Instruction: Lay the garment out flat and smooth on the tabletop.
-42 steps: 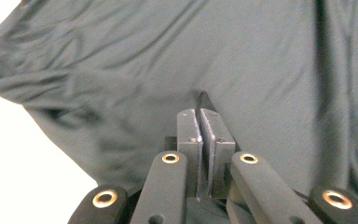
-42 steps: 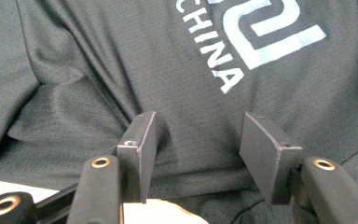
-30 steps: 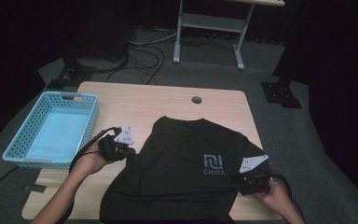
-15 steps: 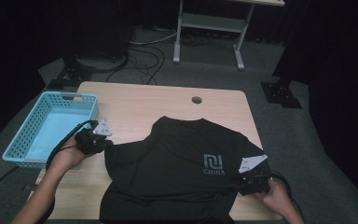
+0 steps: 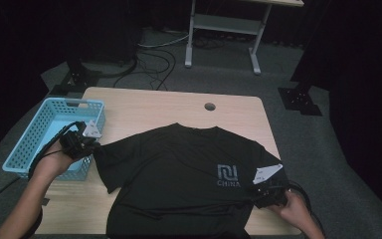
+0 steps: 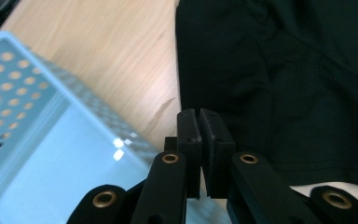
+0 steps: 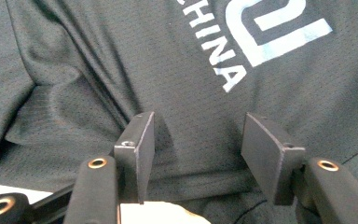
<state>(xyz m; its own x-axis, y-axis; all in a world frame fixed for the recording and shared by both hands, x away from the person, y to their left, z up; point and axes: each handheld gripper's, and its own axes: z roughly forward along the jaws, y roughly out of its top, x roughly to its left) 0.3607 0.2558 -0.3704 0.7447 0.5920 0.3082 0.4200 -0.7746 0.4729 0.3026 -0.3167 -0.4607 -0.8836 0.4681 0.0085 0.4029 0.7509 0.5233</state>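
Wooden table [image 5: 144, 102]: one black T-shirt [image 5: 179, 174], one blue basket [image 5: 40, 134], two grippers.

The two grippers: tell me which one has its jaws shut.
The left gripper, beside the blue basket: its pads are pressed together at the black T-shirt's sleeve edge. The right gripper stands open over the shirt.

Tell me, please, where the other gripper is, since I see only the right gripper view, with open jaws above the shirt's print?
Observer: The left gripper is at the black T-shirt's sleeve, right beside a blue basket.
Operator: Are its jaws open too?
Observer: No, they are shut, seemingly pinching the sleeve's edge.
Operator: How does the shirt lie?
Observer: Spread flat, print up, with its collar pointing toward the table's far edge.
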